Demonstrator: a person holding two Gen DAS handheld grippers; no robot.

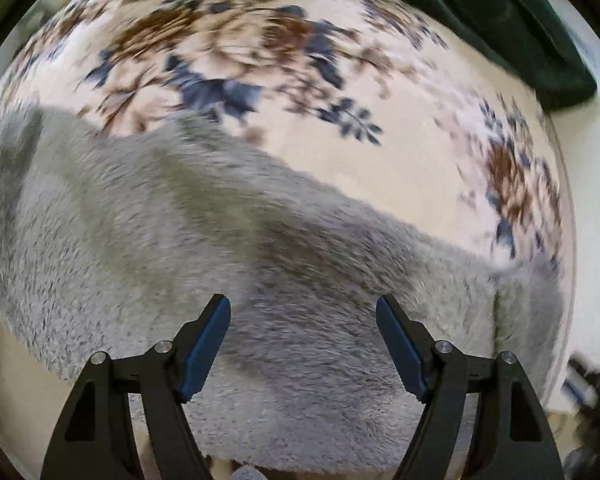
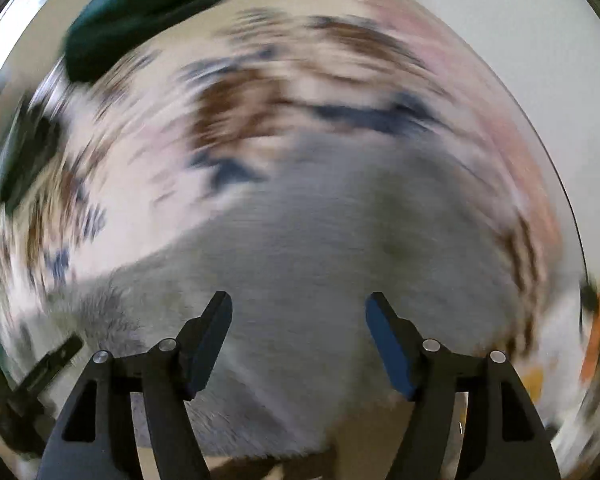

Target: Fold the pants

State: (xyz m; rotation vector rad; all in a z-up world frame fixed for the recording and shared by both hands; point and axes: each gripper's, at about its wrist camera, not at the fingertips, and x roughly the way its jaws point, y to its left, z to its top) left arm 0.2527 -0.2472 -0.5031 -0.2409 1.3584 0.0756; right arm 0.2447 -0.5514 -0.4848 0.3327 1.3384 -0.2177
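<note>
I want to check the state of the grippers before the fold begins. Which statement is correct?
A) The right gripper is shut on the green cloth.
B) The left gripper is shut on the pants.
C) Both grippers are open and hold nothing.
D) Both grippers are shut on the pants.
C: the left gripper and the right gripper both have their fingers spread wide above the grey fleecy pants, with no cloth pinched between them.

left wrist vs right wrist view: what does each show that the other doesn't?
Left wrist only: the sharper frame, with a clear fleece texture and a seam-like fold at the pants' right end.

Right wrist only: a black bar-shaped object at lower left, too blurred to identify, and orange blurs at far right.

Both: grey fleece pants on a floral sheet, a dark green cloth beyond, and an open, empty gripper: left, right.
</note>
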